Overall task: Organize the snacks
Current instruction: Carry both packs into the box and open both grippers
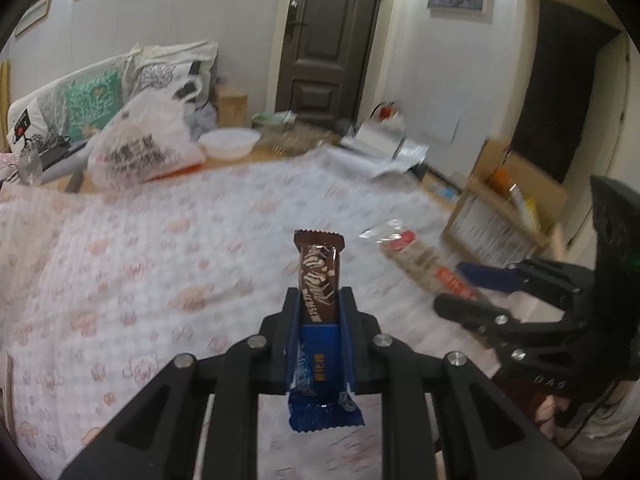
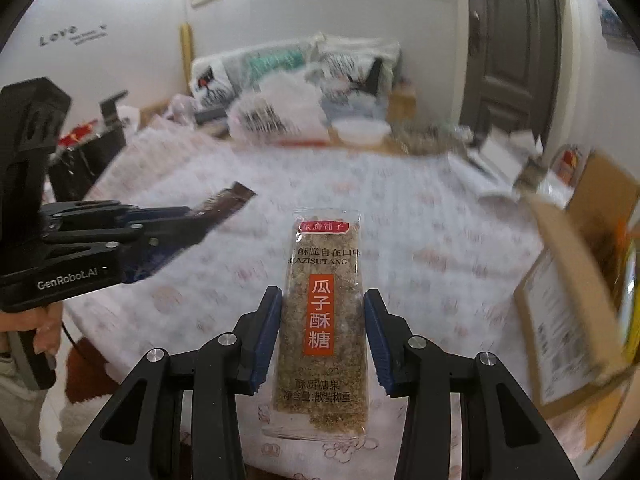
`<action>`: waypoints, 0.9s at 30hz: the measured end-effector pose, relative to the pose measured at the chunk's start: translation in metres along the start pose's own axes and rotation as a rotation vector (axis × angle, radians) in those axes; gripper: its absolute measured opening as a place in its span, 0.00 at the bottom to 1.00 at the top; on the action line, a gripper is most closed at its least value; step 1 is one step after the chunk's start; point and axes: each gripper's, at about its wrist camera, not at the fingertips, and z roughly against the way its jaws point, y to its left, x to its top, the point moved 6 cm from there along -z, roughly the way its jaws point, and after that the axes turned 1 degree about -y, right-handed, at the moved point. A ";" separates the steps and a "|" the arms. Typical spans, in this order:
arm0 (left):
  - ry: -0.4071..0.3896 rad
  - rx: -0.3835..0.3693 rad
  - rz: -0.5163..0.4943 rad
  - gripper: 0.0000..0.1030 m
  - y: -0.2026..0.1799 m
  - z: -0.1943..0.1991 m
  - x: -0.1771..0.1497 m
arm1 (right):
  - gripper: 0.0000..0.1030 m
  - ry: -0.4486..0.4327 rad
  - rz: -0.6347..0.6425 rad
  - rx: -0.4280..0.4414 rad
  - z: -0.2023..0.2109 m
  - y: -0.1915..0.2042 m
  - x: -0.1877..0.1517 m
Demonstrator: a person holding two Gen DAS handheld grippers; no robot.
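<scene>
Left tool (image 1: 319, 312) clamps chocolate bar (image 1: 319, 276) — right tool (image 2: 320, 332) clamps seed brittle (image 2: 323, 320).

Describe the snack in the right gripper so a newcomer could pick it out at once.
Over the pink-patterned tablecloth, the right gripper holds a clear-wrapped seed brittle bar. Its orange label with white characters sets it apart from the brown-and-blue chocolate bar in the left gripper.
</scene>
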 end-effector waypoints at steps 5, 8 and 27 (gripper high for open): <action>-0.069 -0.084 0.006 0.15 -0.030 0.027 0.043 | 0.36 -0.089 0.014 0.041 0.035 -0.007 0.031; -0.115 -0.100 -0.020 0.15 -0.055 0.040 0.070 | 0.36 -0.144 0.024 0.033 0.057 -0.018 0.048; -0.047 -0.295 -0.222 0.16 -0.277 -0.043 0.141 | 0.36 -0.209 -0.193 -0.152 0.134 -0.214 0.027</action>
